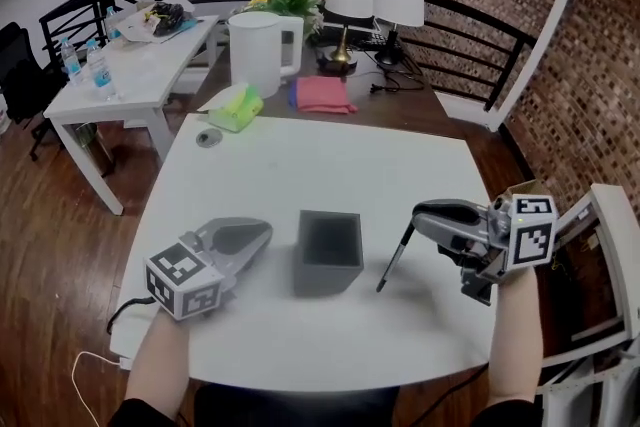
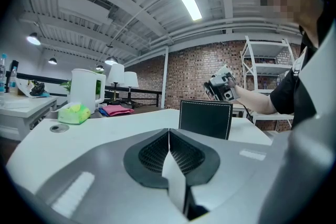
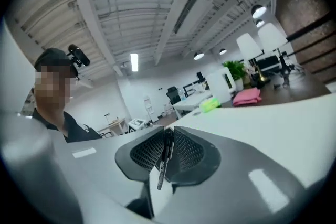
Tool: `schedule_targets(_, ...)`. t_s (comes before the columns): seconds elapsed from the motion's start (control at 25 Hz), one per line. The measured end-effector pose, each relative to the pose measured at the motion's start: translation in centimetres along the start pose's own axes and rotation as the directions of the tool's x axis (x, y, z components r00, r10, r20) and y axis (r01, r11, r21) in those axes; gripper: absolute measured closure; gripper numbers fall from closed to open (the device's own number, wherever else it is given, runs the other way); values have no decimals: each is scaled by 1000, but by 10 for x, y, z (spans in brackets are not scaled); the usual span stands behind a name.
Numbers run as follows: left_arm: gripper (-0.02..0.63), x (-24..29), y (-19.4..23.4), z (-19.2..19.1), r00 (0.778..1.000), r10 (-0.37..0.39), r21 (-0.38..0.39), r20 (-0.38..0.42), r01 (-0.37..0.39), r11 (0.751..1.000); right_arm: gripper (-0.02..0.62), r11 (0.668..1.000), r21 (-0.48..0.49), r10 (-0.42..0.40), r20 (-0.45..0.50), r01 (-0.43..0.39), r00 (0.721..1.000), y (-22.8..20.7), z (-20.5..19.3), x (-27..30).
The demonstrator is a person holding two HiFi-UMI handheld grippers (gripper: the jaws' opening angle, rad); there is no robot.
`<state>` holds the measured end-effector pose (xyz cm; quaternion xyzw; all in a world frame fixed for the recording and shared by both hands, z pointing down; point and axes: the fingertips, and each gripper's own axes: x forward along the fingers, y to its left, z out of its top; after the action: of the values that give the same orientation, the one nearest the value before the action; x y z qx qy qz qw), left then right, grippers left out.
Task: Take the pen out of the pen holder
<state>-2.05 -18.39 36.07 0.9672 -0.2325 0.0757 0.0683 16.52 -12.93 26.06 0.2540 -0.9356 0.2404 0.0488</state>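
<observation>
A square black pen holder (image 1: pixel 329 250) stands on the white table (image 1: pixel 300 165), and it also shows in the left gripper view as a dark box (image 2: pixel 205 118). My right gripper (image 1: pixel 418 214) hangs over the table to the right of the holder, shut on a black pen (image 1: pixel 394 262) that slants down from its tips. Between the pads the same pen (image 3: pixel 165 157) shows in the right gripper view. My left gripper (image 1: pixel 262 233) rests on the table left of the holder, its jaws together and empty (image 2: pixel 169 131).
At the table's far edge lie a green cloth (image 1: pixel 237 106) and a small round disc (image 1: pixel 208 137). Behind are a white kettle (image 1: pixel 262 50), a pink cloth (image 1: pixel 322 94), two lamps (image 1: pixel 351 5) and a second white table (image 1: pixel 140 65). A shelf frame (image 1: pixel 610 265) stands at right.
</observation>
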Motion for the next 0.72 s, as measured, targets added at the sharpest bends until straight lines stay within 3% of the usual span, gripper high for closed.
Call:
schedule_targets(0.2,601,0,1,1,1000,8,-5,6,-8,1000,522,982,156,-89,-136,110,987,-50,-50,29)
schedule_targets(0.36,601,0,1,1,1000,7,-5,5,-7,1000,522,937,246,-220,-137,248,966,-88,-58,44)
schedule_targets(0.56,602,1,-1,0,1000,0,-3,3,0,1000,518,839,306,-409,-191,450,892,-123,-80,45)
schedule_targets(0.72,603,1,-1,1,1000,-2,-1,0,2,1000,511,808,293,-478,-183,512,859,-133,-84,44)
